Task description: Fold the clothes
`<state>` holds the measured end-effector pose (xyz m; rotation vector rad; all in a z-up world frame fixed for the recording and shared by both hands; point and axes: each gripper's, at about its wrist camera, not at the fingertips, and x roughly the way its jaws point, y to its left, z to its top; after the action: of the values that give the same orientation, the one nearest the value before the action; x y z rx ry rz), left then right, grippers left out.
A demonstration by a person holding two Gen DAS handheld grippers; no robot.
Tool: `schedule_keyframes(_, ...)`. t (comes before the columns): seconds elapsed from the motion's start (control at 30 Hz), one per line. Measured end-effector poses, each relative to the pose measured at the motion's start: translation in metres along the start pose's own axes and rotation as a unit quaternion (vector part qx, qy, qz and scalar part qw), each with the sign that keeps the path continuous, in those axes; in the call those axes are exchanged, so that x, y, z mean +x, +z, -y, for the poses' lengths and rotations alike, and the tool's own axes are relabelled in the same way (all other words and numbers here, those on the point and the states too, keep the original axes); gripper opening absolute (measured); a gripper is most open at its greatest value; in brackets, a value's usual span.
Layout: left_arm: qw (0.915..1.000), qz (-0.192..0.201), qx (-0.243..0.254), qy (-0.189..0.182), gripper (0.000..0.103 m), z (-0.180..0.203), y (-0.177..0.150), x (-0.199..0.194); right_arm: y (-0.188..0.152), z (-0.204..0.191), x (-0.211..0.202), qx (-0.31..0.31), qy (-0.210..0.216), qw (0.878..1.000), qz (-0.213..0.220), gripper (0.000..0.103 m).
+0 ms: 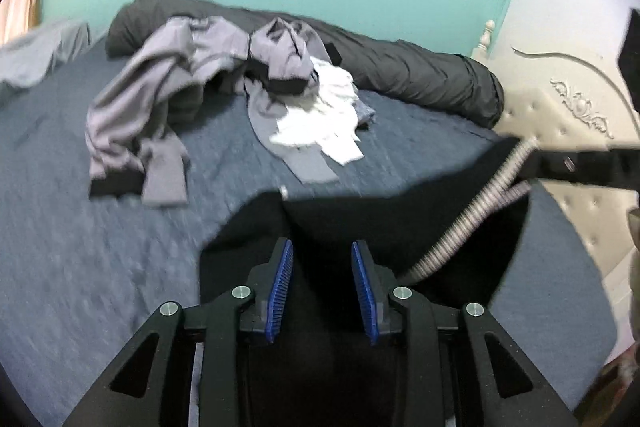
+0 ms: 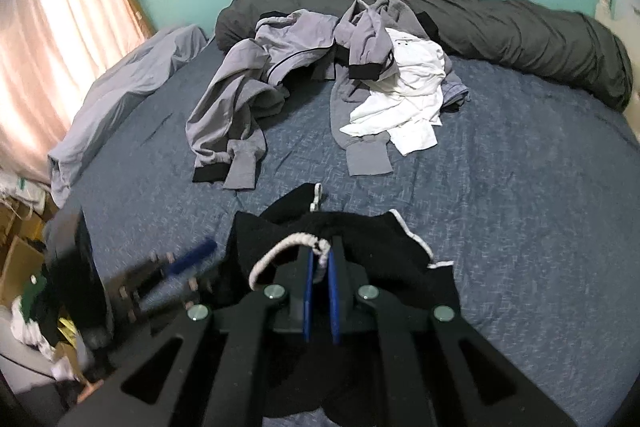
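A black garment (image 2: 360, 247) with a white drawstring (image 2: 276, 255) and white trim hangs over the near part of the blue bed. My right gripper (image 2: 320, 255) is shut on its edge, with the drawstring caught by the pads. In the left wrist view the same black garment (image 1: 400, 219) spreads under my left gripper (image 1: 321, 246), whose jaws stand apart and open just above the cloth. There my right gripper (image 1: 532, 161) holds the garment's far right corner, and the drawstring (image 1: 472, 211) trails down from it. My left gripper (image 2: 180, 267) shows blurred in the right wrist view.
A heap of grey clothes (image 2: 248, 87) and a white shirt (image 2: 404, 95) lies mid-bed on the blue cover (image 2: 520, 187). A rolled dark duvet (image 2: 520, 23) runs along the teal wall. A cream headboard (image 1: 560, 99) stands right; a curtain (image 2: 60, 27) and floor clutter (image 2: 32, 307) are left.
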<state>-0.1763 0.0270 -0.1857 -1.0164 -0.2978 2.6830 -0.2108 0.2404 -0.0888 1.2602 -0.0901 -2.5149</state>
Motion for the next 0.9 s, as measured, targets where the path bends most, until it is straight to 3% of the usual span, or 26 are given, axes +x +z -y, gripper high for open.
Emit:
schedule_keyframes(0.1, 0.9999, -0.006, 0.008, -0.002, 0.054, 0.016, -0.01, 0.006, -0.001, -0.004, 0.0, 0.001, 0.001, 1.0, 0.0, 0.006)
schedule_keyframes(0.3, 0.9994, 0.012, -0.008, 0.031, 0.063, 0.009, -0.007, 0.014, -0.002, -0.007, -0.004, 0.007, 0.004, 1.0, 0.002, 0.006)
schedule_keyframes(0.57, 0.9959, 0.037, -0.03, 0.077, 0.064, -0.003, -0.001, 0.023, -0.008, -0.013, -0.01, -0.02, 0.0, 1.0, 0.008, 0.006)
schedule_keyframes(0.9, 0.9935, 0.024, 0.025, 0.108, 0.066, -0.018, 0.008, 0.029, -0.014, -0.025, -0.007, -0.04, 0.002, 0.999, 0.006, 0.006)
